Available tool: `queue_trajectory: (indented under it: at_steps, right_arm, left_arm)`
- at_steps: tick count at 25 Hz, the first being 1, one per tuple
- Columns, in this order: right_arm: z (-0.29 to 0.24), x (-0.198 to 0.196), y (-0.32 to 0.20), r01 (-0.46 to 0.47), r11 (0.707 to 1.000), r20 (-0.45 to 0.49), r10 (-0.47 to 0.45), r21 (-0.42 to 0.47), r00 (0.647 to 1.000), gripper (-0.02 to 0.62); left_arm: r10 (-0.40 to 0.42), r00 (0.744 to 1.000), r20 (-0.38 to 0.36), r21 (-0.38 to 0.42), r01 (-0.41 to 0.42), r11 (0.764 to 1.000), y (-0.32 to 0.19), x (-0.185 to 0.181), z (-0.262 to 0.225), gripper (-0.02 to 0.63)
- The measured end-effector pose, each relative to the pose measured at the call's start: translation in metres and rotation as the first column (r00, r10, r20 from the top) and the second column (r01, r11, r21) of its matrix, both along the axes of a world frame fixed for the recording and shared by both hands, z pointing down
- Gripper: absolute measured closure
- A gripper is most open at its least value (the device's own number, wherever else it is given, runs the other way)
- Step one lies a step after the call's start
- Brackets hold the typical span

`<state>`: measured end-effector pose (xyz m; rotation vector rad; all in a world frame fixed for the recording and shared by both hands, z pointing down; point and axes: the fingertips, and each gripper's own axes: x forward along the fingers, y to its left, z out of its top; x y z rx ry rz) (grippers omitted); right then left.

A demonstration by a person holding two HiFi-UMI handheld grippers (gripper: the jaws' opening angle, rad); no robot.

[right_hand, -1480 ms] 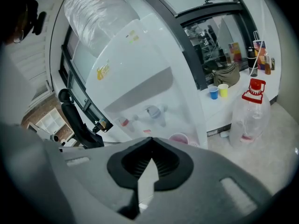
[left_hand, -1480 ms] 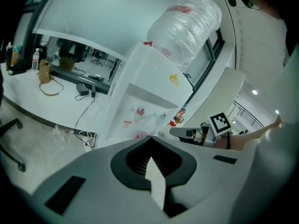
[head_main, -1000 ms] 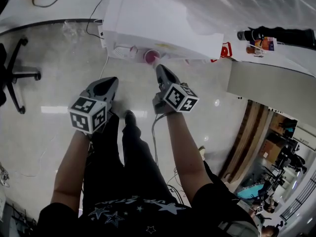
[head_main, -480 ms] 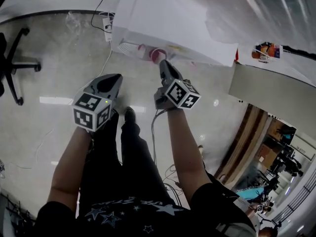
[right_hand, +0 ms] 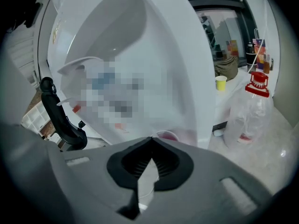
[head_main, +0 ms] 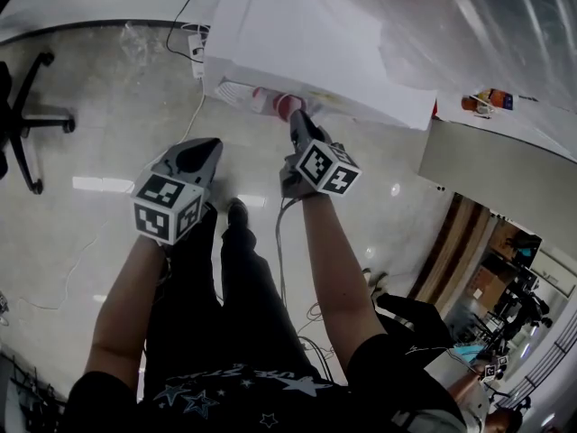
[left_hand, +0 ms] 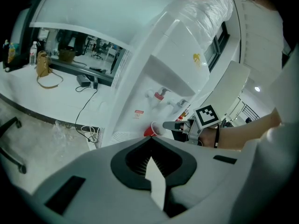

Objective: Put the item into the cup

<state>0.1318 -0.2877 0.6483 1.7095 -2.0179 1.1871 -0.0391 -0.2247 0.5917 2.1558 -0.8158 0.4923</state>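
A red cup (head_main: 288,105) is held at the front of a white water dispenser (head_main: 306,34), low by its drip tray. My right gripper (head_main: 298,118) is shut on the cup's rim, arm stretched forward. From the left gripper view the cup (left_hand: 150,131) sits sideways at the tip of the right gripper (left_hand: 169,125), below the dispenser's taps (left_hand: 160,95). In the right gripper view the cup's rim (right_hand: 166,135) shows just past the jaws of my right gripper (right_hand: 150,140). My left gripper (head_main: 204,150) hangs shut over the floor with nothing in it.
An office chair (head_main: 25,123) stands at the left. Cables and a power strip (head_main: 196,50) lie on the floor beside the dispenser. An empty water bottle (right_hand: 247,113) stands to the right, with a yellow cup (right_hand: 220,82) on a counter behind.
My right gripper has carried the red cup a little further in toward the dispenser's front. The left gripper has stayed about where it was.
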Motion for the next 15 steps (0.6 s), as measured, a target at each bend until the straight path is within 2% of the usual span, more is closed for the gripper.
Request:
queue_trajectory:
  at_steps: [7,8,9,15]
  right_arm:
    - [0.0033,-0.0005,-0.0035,0.028,0.999,-0.042,-0.029,-0.016,0.999,0.589]
    - [0.0036,-0.0007,-0.0035,0.029,0.999,-0.035,-0.029,-0.021,0.999,0.540]
    - [0.0038,-0.0008,-0.0032,0.027,0.999,-0.027,-0.028,-0.025,0.999,0.522]
    - [0.0026,0.0040,0.0026,0.020,1.000,-0.015,-0.020,-0.022,1.000,0.522]
  left_arm:
    - [-0.003,1.000,0.005,-0.004,0.003,1.000,0.0006,0.0007,0.0020,0.600]
    - [-0.004,1.000,0.004,-0.006,0.004,1.000,0.0008,0.0010,0.0017,0.600]
    - [-0.005,1.000,0.005,-0.007,0.005,1.000,0.0011,0.0013,0.0015,0.600]
    - [-0.002,1.000,0.011,-0.002,0.002,1.000,0.0037,0.0087,-0.0009,0.600]
